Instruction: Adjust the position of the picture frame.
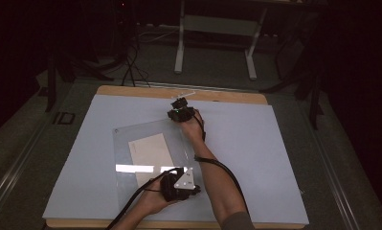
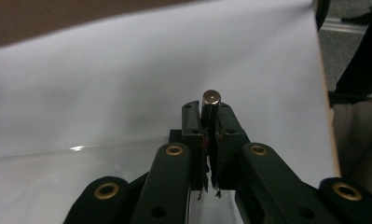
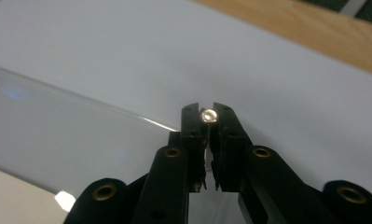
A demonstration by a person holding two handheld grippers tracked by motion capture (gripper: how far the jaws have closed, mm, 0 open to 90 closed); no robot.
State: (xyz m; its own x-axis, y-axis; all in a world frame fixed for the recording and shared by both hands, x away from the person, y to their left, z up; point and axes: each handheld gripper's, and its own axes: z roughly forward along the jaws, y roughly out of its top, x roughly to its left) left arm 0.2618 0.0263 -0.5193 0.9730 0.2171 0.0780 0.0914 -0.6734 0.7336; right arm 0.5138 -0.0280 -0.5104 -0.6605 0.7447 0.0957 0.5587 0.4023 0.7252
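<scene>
Gripping small metal pin (image 2: 211, 100) between closed jaws, left hand-held gripper (image 2: 210, 119); right hand-held gripper (image 3: 208, 116) clamps shiny, possibly clear, bit (image 3: 208, 115).

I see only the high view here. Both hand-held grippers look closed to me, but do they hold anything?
Observer: Yes. In the left gripper view, the left hand-held gripper is shut on a small dark pen-like rod with a metal end.
Operator: And the right one, near the far edge?
Observer: In the right gripper view, the right hand-held gripper is shut on a small clear, shiny piece; what it is, I cannot tell.
Operator: What lies below the right one?
Observer: The edge of the clear plastic sleeve, on the pale mat.
</scene>
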